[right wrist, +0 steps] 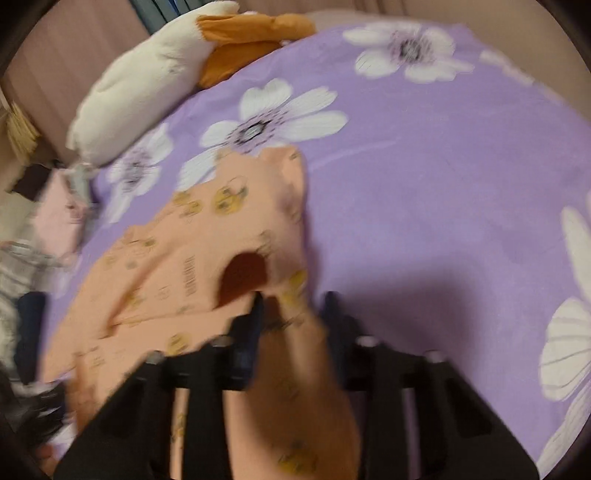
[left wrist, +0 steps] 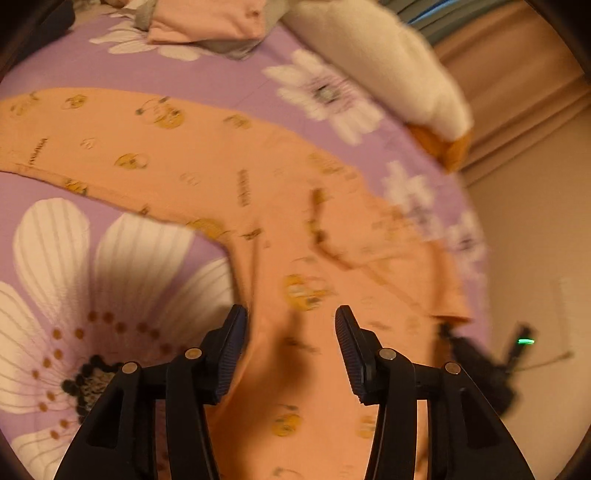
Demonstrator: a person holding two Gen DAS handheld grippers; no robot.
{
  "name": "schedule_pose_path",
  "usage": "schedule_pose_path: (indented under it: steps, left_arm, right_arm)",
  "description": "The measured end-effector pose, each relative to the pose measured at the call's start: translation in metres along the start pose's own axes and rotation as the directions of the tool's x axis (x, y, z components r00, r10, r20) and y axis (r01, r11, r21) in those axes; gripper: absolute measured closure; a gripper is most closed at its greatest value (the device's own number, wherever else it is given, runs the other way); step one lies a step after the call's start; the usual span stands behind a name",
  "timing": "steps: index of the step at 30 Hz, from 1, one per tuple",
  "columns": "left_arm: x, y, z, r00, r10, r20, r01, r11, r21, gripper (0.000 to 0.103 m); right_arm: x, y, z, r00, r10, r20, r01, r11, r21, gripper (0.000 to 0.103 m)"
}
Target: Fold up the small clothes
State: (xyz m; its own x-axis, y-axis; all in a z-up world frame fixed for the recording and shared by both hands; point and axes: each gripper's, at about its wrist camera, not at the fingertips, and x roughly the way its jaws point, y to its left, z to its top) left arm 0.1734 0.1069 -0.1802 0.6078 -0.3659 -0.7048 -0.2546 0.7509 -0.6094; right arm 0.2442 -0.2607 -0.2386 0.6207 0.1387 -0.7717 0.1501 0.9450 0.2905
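Observation:
An orange garment (left wrist: 184, 158) printed with small yellow figures lies spread on the purple flowered bed sheet (left wrist: 221, 77). One long part runs left and another runs toward me. My left gripper (left wrist: 291, 314) hovers over the near part with its jaws open; the cloth lies below the gap and neither pad presses it. In the blurred right wrist view, my right gripper (right wrist: 293, 299) has a bunched fold of the same garment (right wrist: 177, 266) filling the space between its fingers. It looks shut on that fold, at the garment's right edge.
A white and orange pillow (left wrist: 388, 66) lies at the sheet's far right edge (right wrist: 140, 96). Folded pink clothes (left wrist: 210, 18) sit at the back of the bed. A dark blurred device with a green light (left wrist: 526, 340) shows by the garment's right end. More purple sheet (right wrist: 443, 184) stretches right.

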Motion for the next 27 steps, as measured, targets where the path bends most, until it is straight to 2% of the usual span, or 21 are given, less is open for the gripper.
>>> schedule_pose_path:
  steps: [1,3,6,7,9,11,13,14,16,17,18,19,20,21,22,24,25,27]
  left_arm:
    - [-0.001,0.000,0.002,1.000,-0.019,0.011,0.019,1.000,-0.019,0.051]
    - [0.005,-0.002,0.009,0.998,-0.059,0.005,0.060,0.996,-0.072,0.051]
    - [0.032,-0.021,0.022,0.994,-0.075,-0.075,0.071,0.996,-0.055,0.051]
    - [0.038,-0.027,0.025,0.993,-0.058,-0.099,0.054,0.998,-0.042,0.051]
    - [0.045,-0.033,0.030,0.991,-0.003,-0.135,-0.005,0.998,-0.057,0.051]
    - [0.030,-0.030,0.036,0.997,0.035,-0.073,-0.040,0.997,-0.066,0.051]
    - [0.005,-0.028,0.033,0.991,0.129,0.029,-0.128,0.991,-0.042,0.051]
    - [-0.008,-0.028,0.034,0.971,0.219,0.090,-0.218,0.976,-0.026,0.051]
    - [-0.024,-0.030,0.035,0.940,0.314,0.131,-0.316,0.949,-0.008,0.051]
    - [-0.029,-0.030,0.036,0.946,0.300,0.127,-0.300,0.954,-0.016,0.051]
    - [-0.032,-0.032,0.037,0.958,0.260,0.119,-0.259,0.965,-0.024,0.051]
    - [-0.032,-0.036,0.038,0.980,0.174,0.100,-0.172,0.985,-0.027,0.051]
    - [-0.028,-0.044,0.038,0.997,0.040,0.060,-0.039,0.999,-0.018,0.051]
    - [-0.022,-0.051,0.039,0.999,-0.048,0.021,0.048,0.999,-0.011,0.050]
    - [-0.004,-0.063,0.038,0.985,-0.162,-0.063,0.161,0.987,-0.015,0.050]
    - [0.035,-0.077,0.036,0.959,-0.216,-0.184,0.210,0.976,-0.052,0.049]
    - [0.052,-0.079,0.035,0.955,-0.206,-0.216,0.197,0.978,-0.061,0.049]
    - [0.097,-0.079,0.034,0.956,-0.124,-0.266,0.104,0.991,-0.088,0.049]
  right_arm:
    - [0.004,0.006,-0.001,0.999,-0.035,0.009,0.036,0.999,-0.028,0.088]
    - [0.005,0.005,-0.004,0.999,-0.044,0.020,0.045,0.998,-0.044,0.088]
    - [0.003,-0.005,-0.001,1.000,-0.017,0.007,0.017,1.000,0.010,0.088]
    - [0.008,-0.006,-0.001,1.000,-0.011,0.005,0.010,1.000,0.011,0.088]
    - [0.009,-0.007,0.000,1.000,0.000,0.006,0.000,1.000,0.004,0.089]
    - [0.011,-0.008,-0.003,1.000,-0.001,0.007,0.001,1.000,0.001,0.089]
    - [0.011,-0.004,-0.004,1.000,-0.016,0.012,0.016,0.999,-0.028,0.089]
    - [0.011,-0.003,-0.005,1.000,-0.020,0.015,0.020,0.999,-0.037,0.089]
    - [0.011,-0.003,-0.005,1.000,-0.020,0.019,0.021,0.999,-0.032,0.089]
    - [0.012,-0.004,-0.005,1.000,-0.018,0.018,0.018,0.999,-0.028,0.089]
    - [0.012,-0.004,-0.005,1.000,-0.015,0.017,0.015,1.000,-0.026,0.088]
    - [0.011,-0.005,-0.005,1.000,-0.010,0.017,0.010,1.000,-0.022,0.088]
    - [0.011,-0.006,-0.005,1.000,-0.005,0.017,0.005,1.000,-0.018,0.088]
    - [0.011,-0.007,-0.005,1.000,0.002,0.018,-0.001,1.000,-0.013,0.088]
    - [0.011,-0.008,-0.005,1.000,0.005,0.019,-0.005,1.000,-0.010,0.088]
    - [0.011,-0.008,-0.006,1.000,0.009,0.019,-0.009,1.000,-0.006,0.088]
    - [0.011,-0.008,-0.006,1.000,0.010,0.020,-0.010,1.000,-0.005,0.088]
    - [0.011,-0.008,-0.006,1.000,0.013,0.021,-0.013,1.000,-0.003,0.088]
